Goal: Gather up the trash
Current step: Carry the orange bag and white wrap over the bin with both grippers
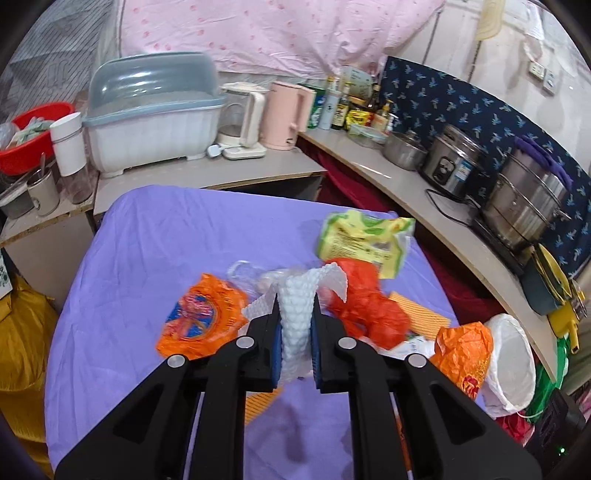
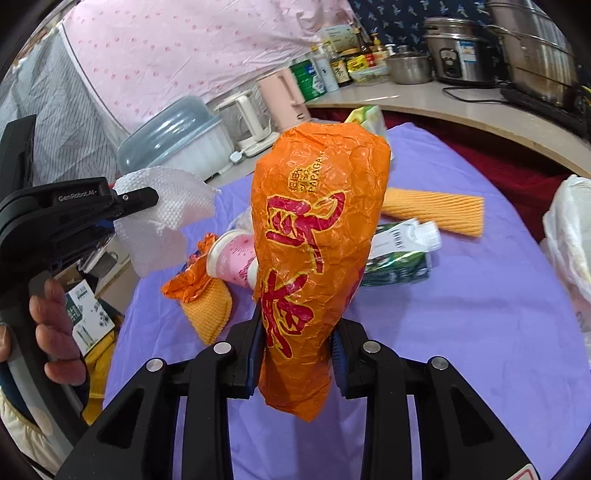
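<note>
- Carrying trash is the step in hand: the left gripper [image 1: 295,321] is clamped on a white foam sheet [image 1: 295,314], lifted above the purple-covered table [image 1: 147,258].
- The right gripper [image 2: 297,354] is clamped on an orange wrapper [image 2: 317,240], also held off the table.
- More litter lies on the cloth: a pink cup [image 2: 234,260], a toothpaste tube [image 2: 400,243].
- Next, both loads likely need moving right to the white-lined bin [image 1: 511,362] and releasing.

Purple cloth-covered bench [image 1: 147,258] stands before a curved pale countertop [image 1: 369,166] bearing steel pots. Pink dotted plastic sheet [image 1: 258,33] hangs behind; navy patterned fabric [image 1: 461,99] lines the wall.
</note>
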Action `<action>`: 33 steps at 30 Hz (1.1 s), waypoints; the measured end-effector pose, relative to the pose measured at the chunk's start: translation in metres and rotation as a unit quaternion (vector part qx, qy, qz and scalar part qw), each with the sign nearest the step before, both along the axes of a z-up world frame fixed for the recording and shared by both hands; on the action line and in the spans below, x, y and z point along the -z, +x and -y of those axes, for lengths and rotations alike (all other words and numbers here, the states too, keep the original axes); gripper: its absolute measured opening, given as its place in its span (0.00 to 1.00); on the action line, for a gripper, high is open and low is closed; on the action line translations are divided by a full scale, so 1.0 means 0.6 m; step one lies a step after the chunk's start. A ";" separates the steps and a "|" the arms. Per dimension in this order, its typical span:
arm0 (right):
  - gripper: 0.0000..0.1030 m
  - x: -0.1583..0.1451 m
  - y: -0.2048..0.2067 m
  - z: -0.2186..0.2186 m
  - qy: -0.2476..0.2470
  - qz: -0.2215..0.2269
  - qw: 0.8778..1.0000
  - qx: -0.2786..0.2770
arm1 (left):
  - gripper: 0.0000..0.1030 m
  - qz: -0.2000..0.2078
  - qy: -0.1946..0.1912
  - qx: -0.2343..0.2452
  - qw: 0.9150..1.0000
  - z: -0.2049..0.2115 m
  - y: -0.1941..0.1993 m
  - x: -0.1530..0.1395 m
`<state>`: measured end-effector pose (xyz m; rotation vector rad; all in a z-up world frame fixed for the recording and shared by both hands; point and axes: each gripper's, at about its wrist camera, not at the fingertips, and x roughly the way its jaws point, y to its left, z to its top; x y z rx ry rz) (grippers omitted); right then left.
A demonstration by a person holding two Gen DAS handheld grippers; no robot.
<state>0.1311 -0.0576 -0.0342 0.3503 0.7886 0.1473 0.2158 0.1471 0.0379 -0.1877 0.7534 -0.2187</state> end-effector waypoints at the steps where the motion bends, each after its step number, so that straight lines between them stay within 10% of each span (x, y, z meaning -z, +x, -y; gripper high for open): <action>1: 0.28 -0.005 -0.007 0.010 0.001 0.003 1.000 0.005 | 0.12 0.002 0.001 0.006 1.000 0.013 -0.007 -0.004; 17: 0.29 -0.026 -0.126 0.245 0.016 0.025 0.992 0.126 | 0.12 0.005 0.005 0.123 0.992 0.262 -0.096 -0.023; 33: 0.29 0.000 -0.239 0.494 0.026 0.023 0.967 0.252 | 0.12 0.000 0.019 0.261 0.965 0.545 -0.169 -0.010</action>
